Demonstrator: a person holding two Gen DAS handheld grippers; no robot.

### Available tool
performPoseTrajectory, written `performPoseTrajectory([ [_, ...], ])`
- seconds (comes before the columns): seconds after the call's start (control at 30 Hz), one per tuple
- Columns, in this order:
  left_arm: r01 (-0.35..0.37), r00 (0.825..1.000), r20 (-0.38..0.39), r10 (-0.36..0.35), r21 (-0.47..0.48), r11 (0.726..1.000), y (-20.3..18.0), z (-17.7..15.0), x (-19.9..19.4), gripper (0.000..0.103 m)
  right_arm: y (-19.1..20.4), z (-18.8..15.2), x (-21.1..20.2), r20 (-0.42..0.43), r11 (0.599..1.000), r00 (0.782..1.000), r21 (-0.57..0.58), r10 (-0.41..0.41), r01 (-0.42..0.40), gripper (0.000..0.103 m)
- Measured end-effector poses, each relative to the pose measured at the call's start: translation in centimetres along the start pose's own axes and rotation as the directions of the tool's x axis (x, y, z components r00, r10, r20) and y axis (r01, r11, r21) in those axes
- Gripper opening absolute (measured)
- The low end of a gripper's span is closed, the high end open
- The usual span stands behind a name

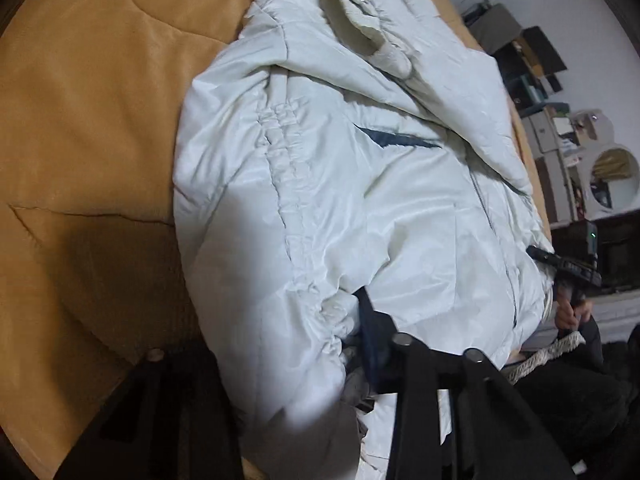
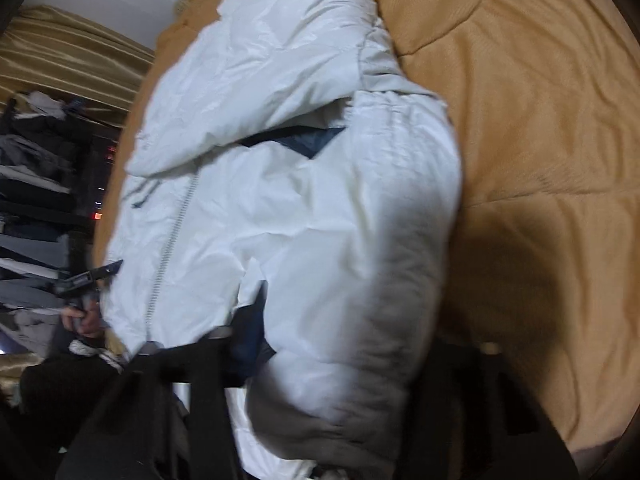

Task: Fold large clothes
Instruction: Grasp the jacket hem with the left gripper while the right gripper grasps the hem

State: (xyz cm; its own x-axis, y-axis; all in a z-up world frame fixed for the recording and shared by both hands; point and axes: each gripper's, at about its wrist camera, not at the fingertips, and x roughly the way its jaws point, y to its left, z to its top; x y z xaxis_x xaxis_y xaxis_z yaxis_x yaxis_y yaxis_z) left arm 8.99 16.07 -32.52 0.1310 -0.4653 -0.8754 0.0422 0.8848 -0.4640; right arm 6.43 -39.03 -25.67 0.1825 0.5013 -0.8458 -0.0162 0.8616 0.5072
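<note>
A white puffy jacket (image 1: pixel 360 184) with a front zip (image 2: pixel 172 236) and navy lining (image 2: pixel 304 140) lies on a tan bedspread (image 1: pixel 100 100). Its near hem is bunched between the black fingers of my left gripper (image 1: pixel 276 344), which looks shut on that fabric; the fingertips are buried in it. In the right wrist view, the thick hem and padded side (image 2: pixel 360 280) fill the gap of my right gripper (image 2: pixel 360 336), which is pressed on them. Each gripper also shows in the other's view at the jacket's edge: the right gripper (image 1: pixel 538 254) and the left gripper (image 2: pixel 114 267), each held by a hand.
The bedspread (image 2: pixel 540 120) spreads wide beside the jacket. Cluttered shelves (image 1: pixel 532 80) and a white unit with round openings (image 1: pixel 612 172) stand past the bed. A gold curtain (image 2: pixel 72 64) and stacked clothes (image 2: pixel 36 160) are on the other side. The person's dark clothing (image 1: pixel 560 400) is close by.
</note>
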Motion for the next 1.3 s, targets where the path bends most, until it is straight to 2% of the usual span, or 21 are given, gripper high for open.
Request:
performPoseTrajectory([
  [0.07,-0.022,1.0,-0.015,0.021,-0.03,0.999,-0.6,1.0,-0.8,0.02,0.7,0.6,-0.8,0.002,1.0,1.0,-0.01,-0.018,0.018,0.023],
  [0.13,-0.062,0.998,-0.002,0.062,0.012,0.998,-1.7,1.4,-2.3,0.018,2.2,1.4,-2.1,0.016,0.998,0.999,-0.04,-0.04,0.041,0.019],
  [0.2,-0.107,0.994,0.027,0.105,0.068,0.992,-3.3,1.4,-4.1,0.017,4.0,2.2,-3.6,0.029,0.994,0.997,-0.084,-0.07,0.072,0.017],
  [0.33,-0.127,0.989,0.094,0.117,0.099,0.987,-5.0,1.7,-8.9,0.017,7.7,3.9,-7.4,0.062,0.984,0.992,-0.137,-0.111,0.118,0.016],
  [0.47,-0.136,0.987,0.096,0.126,0.103,0.985,-4.9,-0.8,-12.9,0.017,9.9,4.3,-11.4,0.062,0.979,0.991,-0.158,-0.12,0.129,0.016],
  [0.6,-0.098,0.995,0.043,0.096,0.06,0.993,-4.4,-5.3,-16.5,0.017,11.3,1.3,-14.4,-0.018,0.982,0.992,-0.148,-0.124,0.12,0.016],
  [0.73,-0.042,0.998,-0.045,0.041,-0.008,0.999,-3.7,-10.3,-18.0,0.018,10.3,-3.9,-14.3,-0.175,0.994,0.978,-0.009,-0.111,0.111,0.016],
  [0.83,-0.019,0.995,-0.1,0.009,-0.102,0.995,-2.1,-11.4,-17.5,0.018,9.0,-5.2,-13.3,-0.216,0.996,0.975,0.059,-0.054,0.068,0.016],
  [0.93,0.019,0.997,-0.075,-0.034,-0.191,0.981,-0.4,-9.8,-18.1,0.022,7.3,-3.3,-12.7,-0.205,0.99,0.979,0.144,0.021,0.009,0.016],
  [1.0,0.042,0.997,-0.049,-0.055,-0.232,0.972,0.9,-6.7,-18.1,0.022,5.8,-0.6,-12.5,-0.169,0.973,0.981,0.226,0.093,-0.053,0.016],
  [1.1,0.069,0.997,0.001,-0.072,-0.295,0.953,2.0,-0.4,-16.6,0.022,3.6,4.3,-11.5,-0.103,0.927,0.978,0.35,0.179,-0.133,0.016],
  [1.2,0.124,0.992,0.071,-0.105,-0.375,0.919,1.4,7.0,-13.1,0.023,1.5,9.9,-9.4,-0.02,0.887,0.981,0.431,0.193,-0.166,0.016],
  [1.3,0.112,0.993,0.077,-0.087,-0.449,0.887,3.3,12.9,-8.7,0.023,-1.4,15.1,-5.8,0.028,0.843,0.98,0.505,0.196,-0.183,0.018],
])
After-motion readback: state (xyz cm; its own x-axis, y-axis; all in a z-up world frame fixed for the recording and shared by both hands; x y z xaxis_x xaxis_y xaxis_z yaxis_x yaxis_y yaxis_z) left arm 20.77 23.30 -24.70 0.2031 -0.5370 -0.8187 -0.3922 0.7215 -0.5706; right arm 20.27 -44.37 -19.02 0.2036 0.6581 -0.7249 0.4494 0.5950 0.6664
